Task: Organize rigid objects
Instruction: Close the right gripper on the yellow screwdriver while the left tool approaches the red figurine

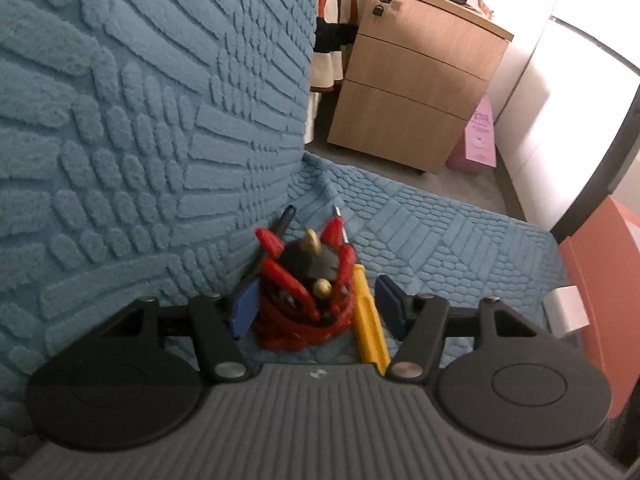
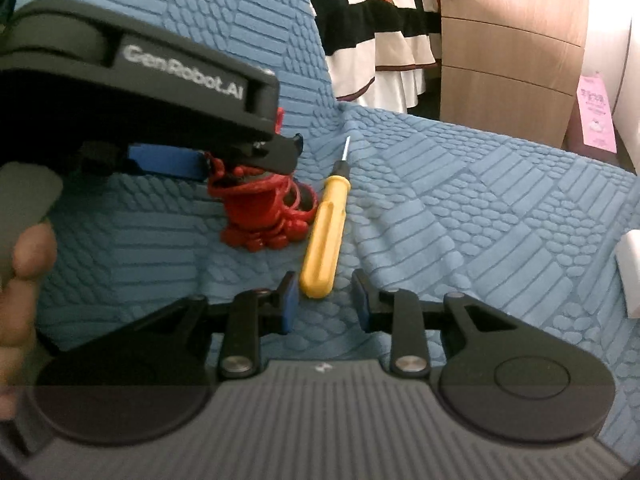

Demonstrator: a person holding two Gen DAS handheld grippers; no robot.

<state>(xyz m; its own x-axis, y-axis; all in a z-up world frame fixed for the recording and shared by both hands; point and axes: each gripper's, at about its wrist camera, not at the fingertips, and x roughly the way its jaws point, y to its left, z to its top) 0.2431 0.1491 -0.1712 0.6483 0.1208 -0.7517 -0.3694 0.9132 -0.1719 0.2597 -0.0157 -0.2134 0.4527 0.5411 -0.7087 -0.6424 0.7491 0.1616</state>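
A red mesh holder (image 1: pixel 304 320) full of red-handled tools stands on the blue textured cover, close against the upright back. A yellow-handled screwdriver (image 1: pixel 370 320) lies along its right side with the metal tip pointing away. My left gripper (image 1: pixel 316 304) is open and straddles both; its left pad (image 1: pixel 244 308) is at the holder's side and its right pad sits just beyond the yellow handle. In the right wrist view the screwdriver (image 2: pixel 324 236) lies beside the red holder (image 2: pixel 260 216). My right gripper (image 2: pixel 325 300) is open, and the handle's butt end lies between its fingertips without contact.
The blue cover (image 1: pixel 120 120) runs over seat and back. The left gripper's body (image 2: pixel 140 76) and a hand (image 2: pixel 28 248) fill the right view's left side. A wooden drawer cabinet (image 2: pixel 512 52), striped cloth (image 2: pixel 380 32), a pink box (image 1: pixel 478 136) and a white block (image 2: pixel 630 272) are nearby.
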